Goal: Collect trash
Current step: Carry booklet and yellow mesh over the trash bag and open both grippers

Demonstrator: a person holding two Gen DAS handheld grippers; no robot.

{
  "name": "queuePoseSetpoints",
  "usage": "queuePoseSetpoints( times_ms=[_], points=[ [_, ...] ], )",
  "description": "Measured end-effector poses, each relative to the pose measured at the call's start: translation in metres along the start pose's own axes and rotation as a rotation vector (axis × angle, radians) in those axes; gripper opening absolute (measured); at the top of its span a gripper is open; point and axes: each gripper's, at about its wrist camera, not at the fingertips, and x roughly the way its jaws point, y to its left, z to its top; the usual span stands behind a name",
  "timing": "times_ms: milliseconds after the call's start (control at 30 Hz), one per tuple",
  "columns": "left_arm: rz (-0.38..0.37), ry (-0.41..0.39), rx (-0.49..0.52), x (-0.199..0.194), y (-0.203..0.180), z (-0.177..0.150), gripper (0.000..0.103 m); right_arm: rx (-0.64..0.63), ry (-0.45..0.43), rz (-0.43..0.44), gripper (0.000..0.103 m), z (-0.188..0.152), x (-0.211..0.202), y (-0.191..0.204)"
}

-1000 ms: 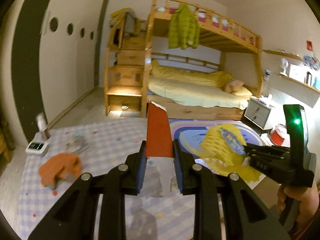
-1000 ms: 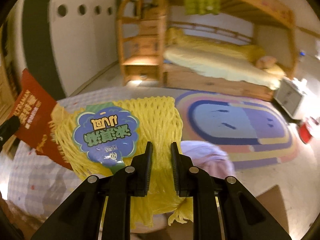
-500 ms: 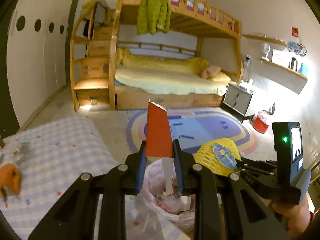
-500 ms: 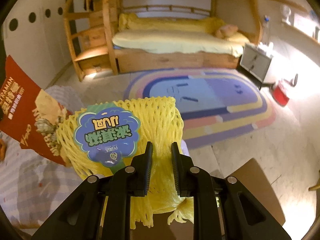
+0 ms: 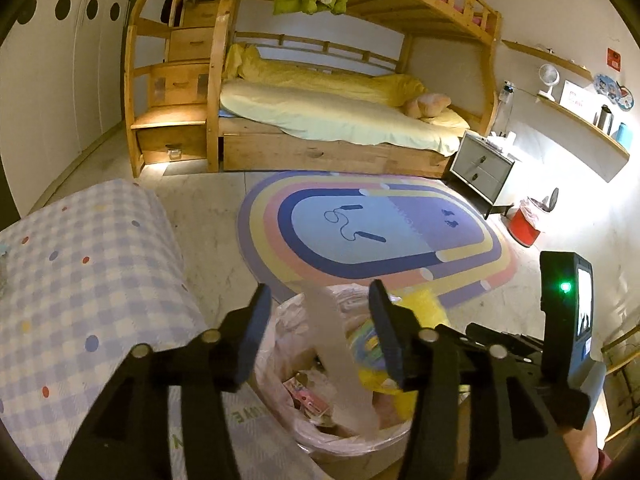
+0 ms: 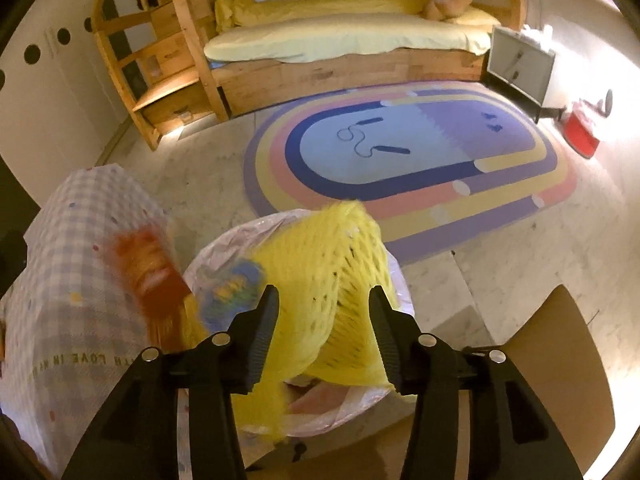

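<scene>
A bin lined with a pink plastic bag (image 5: 280, 380) stands below both grippers; it also shows in the right wrist view (image 6: 224, 240). My left gripper (image 5: 320, 320) is open above it. The red snack packet (image 6: 152, 276) is blurred, falling at the bag's left rim; its pale back (image 5: 340, 360) shows between the left fingers. My right gripper (image 6: 324, 320) is open. The yellow foam net (image 6: 332, 280) with a blue label is loose between its fingers, dropping into the bag.
A checked cloth-covered table (image 5: 80, 300) lies to the left of the bin. A cardboard flap (image 6: 560, 380) is at the right. Beyond are a rainbow rug (image 5: 372, 232), a wooden bunk bed (image 5: 320, 120), a grey nightstand (image 5: 480, 168) and a red bin (image 5: 524, 228).
Both grippers moved over the bin and opened. The red packet and the yellow net were let go and are dropping into the bag.
</scene>
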Motion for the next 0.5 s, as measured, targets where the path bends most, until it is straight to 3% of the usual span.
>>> queuePoseSetpoints(
  times_ms=[233,500],
  points=[
    [0.024,-0.025,-0.017,-0.025,0.009,-0.002,0.063,0.014,-0.017,0.054,0.049,-0.003,-0.019,-0.002],
    [0.098,-0.063,-0.034,-0.093,0.039,-0.02,0.067,-0.051,-0.13,0.124,0.051,-0.018,-0.09,0.025]
  ],
)
